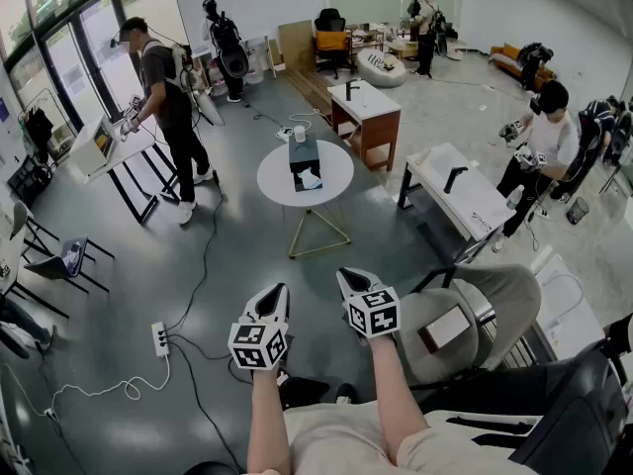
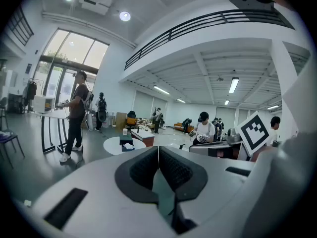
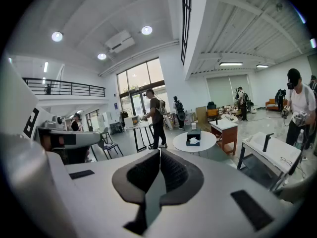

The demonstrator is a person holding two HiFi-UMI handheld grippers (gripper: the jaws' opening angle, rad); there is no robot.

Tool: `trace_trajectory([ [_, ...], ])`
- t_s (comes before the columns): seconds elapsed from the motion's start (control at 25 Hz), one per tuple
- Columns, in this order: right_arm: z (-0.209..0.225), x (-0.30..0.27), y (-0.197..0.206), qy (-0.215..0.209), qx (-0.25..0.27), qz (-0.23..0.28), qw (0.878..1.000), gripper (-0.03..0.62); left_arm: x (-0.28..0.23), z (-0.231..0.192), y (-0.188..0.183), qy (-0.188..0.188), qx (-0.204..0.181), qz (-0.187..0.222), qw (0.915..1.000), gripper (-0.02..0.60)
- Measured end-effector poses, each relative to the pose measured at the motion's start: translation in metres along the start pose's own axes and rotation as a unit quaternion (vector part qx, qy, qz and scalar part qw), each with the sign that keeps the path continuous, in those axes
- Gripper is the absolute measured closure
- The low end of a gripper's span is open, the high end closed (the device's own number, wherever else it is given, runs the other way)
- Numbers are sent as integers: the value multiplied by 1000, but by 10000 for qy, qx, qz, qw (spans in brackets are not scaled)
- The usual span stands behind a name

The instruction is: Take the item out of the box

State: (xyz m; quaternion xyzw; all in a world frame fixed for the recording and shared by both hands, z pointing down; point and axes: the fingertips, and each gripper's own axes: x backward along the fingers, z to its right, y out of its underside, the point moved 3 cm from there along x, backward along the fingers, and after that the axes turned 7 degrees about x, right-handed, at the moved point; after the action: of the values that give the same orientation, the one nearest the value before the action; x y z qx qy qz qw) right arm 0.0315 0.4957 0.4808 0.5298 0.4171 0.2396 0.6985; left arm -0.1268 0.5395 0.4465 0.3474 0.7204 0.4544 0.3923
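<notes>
A dark box with white tissue showing at its top stands on a small round white table a few steps ahead, with a white cup behind it. Both grippers are held low in front of me, far short of the table. My left gripper is shut with nothing in it, and my right gripper is shut and empty too. In the left gripper view the pads meet at the left gripper, with the box small in the distance. The right gripper points toward the box.
A power strip and cables lie on the floor at left. A grey chair stands close at my right. White desks and a wooden cabinet stand beyond the table. Several people work around the room, one at the left.
</notes>
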Motion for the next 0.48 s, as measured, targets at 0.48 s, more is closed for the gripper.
trace_trajectory([
  [0.48, 19, -40, -17, 27, 238, -46, 9997, 559, -37, -38, -17, -88, 164, 113, 9998, 558],
])
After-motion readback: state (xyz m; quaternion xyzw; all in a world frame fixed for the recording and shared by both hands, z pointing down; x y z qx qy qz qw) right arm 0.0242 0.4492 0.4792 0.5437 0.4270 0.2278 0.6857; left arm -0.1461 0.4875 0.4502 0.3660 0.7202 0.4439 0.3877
